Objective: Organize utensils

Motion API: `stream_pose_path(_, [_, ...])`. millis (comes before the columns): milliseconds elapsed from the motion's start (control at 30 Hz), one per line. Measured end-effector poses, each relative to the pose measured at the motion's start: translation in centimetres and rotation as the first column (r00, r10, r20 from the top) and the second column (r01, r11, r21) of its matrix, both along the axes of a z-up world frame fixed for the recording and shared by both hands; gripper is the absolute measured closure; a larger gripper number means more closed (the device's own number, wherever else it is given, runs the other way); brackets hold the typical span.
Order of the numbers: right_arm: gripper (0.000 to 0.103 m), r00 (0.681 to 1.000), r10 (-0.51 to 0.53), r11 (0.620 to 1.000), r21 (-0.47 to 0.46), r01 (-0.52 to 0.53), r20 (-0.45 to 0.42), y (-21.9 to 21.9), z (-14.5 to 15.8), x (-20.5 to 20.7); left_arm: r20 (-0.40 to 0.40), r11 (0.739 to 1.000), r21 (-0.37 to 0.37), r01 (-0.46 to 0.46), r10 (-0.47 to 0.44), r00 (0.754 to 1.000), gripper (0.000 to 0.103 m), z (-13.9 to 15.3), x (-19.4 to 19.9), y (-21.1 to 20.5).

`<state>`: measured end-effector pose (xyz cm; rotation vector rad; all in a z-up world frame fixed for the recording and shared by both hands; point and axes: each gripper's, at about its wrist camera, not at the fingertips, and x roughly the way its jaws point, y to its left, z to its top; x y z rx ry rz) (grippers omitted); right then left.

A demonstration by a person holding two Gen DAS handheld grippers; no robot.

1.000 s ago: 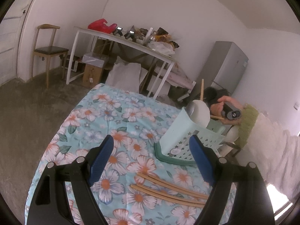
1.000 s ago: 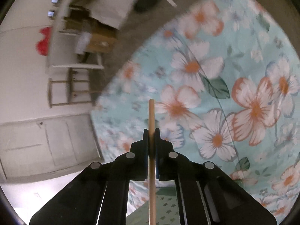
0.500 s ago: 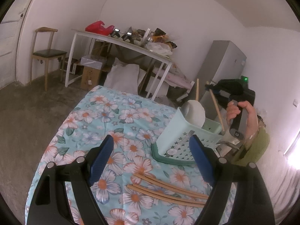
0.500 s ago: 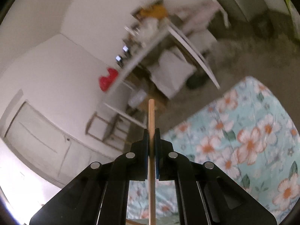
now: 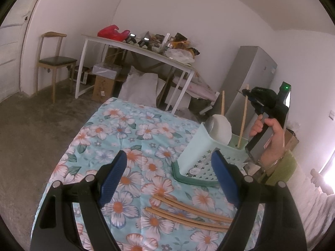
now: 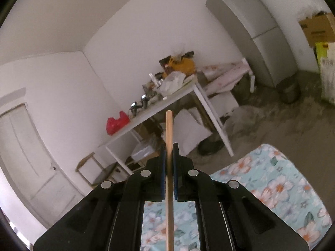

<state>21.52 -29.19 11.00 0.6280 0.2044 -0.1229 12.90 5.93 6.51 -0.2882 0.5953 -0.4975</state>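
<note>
Your left gripper point(image 5: 169, 172) hovers over the floral tablecloth point(image 5: 117, 131) with its blue pads spread wide apart and nothing between them. Just below and between the pads, three wooden chopsticks point(image 5: 188, 211) lie loose on the cloth, roughly side by side, running from near the middle toward the right finger.

Moving right, the pale green drainer basket point(image 5: 196, 150) stands on its darker green tray point(image 5: 178, 175) near the table's far right edge. A white bowl point(image 5: 219, 128) leans on its side in the basket, and behind it one chopstick point(image 5: 223, 102) stands upright. Further right, the chopstick point(image 5: 242, 121) you are carrying points steeply down, its lower end at the basket's right compartment; whether it touches the bottom cannot be told. Your right hand point(image 5: 270, 138) grips the handle of the right gripper point(image 5: 248, 94), whose green light is lit.

From the right wrist view, your right gripper point(image 6: 169, 159) is clamped on that chopstick point(image 6: 169, 167), which runs straight up between the closed pads and sticks out beyond their tips. Beyond it stand a white table point(image 6: 159, 113) with a red bag point(image 6: 116, 122), a grey fridge point(image 6: 255, 31), and at far right a cardboard box point(image 6: 318, 29) whose printing is too blurred to read.
</note>
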Motion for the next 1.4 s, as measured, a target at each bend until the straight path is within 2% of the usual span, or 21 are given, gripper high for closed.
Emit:
stream_pose_path(67, [0.099,1.000,-0.004,1.000,-0.007,0.004,0.008,0.1,0.1,-0.1,-0.001,1.000,-0.001,-0.002,0.002,1.000,0.023,0.0,0.0,0.1])
stream_pose_path(167, [0.099,1.000,-0.014,0.996,-0.085,0.016,0.021,1.0,0.4,-0.7,-0.001,1.000,-0.003,-0.001,0.001,1.000,0.023,0.1,0.0,0.2])
stream_pose_path(367, [0.099,1.000,0.019,0.988,-0.154,-0.016,0.016,2.3,0.4,-1.5,-0.002,1.000,-0.002,-0.004,0.004,1.000,0.023,0.1,0.0,0.3])
stream_pose_path(467, [0.096,0.998,0.054,0.977,-0.207,-0.049,0.016,3.3,0.6,-2.7,-0.003,1.000,-0.003,-0.009,0.009,1.000,0.023,0.0,0.0,0.4])
stream_pose_path(567, [0.083,0.994,0.105,0.964,-0.245,-0.100,0.005,4.1,0.6,-4.5,-0.007,1.000,-0.005,-0.014,0.014,1.000,0.023,-0.1,0.1,0.5])
stream_pose_path(633, [0.064,0.991,0.130,0.954,-0.271,-0.127,-0.008,4.4,0.5,-5.8,-0.009,1.000,-0.006,-0.014,0.014,1.000,0.023,-0.2,0.2,0.6])
stream_pose_path(733, [0.052,0.988,0.155,0.951,-0.272,-0.149,-0.002,4.1,0.7,-8.2,-0.009,1.000,-0.005,-0.012,0.012,1.000,0.023,-0.2,0.2,0.4])
stream_pose_path(833, [0.043,0.986,0.165,0.960,-0.233,-0.157,0.016,3.1,1.2,-11.1,-0.008,1.000,-0.003,-0.008,0.008,1.000,0.023,-0.2,0.1,0.1])
stream_pose_path(1100, [0.036,0.975,0.216,0.963,-0.177,-0.203,0.059,1.3,2.8,-17.2,-0.022,1.000,0.007,0.018,-0.018,1.000,0.023,-0.2,-0.3,-1.3])
stream_pose_path(1200, [0.034,0.971,0.231,0.958,-0.187,-0.217,0.058,1.6,3.3,-19.2,-0.043,1.000,0.012,0.024,-0.023,0.999,0.023,-0.5,-0.3,-1.7])
stream_pose_path(1267, [0.032,0.972,0.234,0.953,-0.208,-0.222,0.036,2.4,2.9,-20.3,-0.055,0.999,0.017,0.032,-0.031,0.998,0.023,-0.9,-0.5,-2.0])
stream_pose_path(1367, [0.027,0.960,0.273,0.935,-0.219,-0.279,-0.055,4.5,1.0,-20.9,-0.088,0.998,0.037,0.049,-0.045,0.995,0.023,-1.9,-0.6,-2.5])
stream_pose_path(1400, [0.027,0.953,0.281,0.928,-0.222,-0.300,-0.114,5.5,-0.4,-21.0,-0.105,0.997,0.046,0.056,-0.051,0.993,0.023,-2.3,-0.6,-2.7])
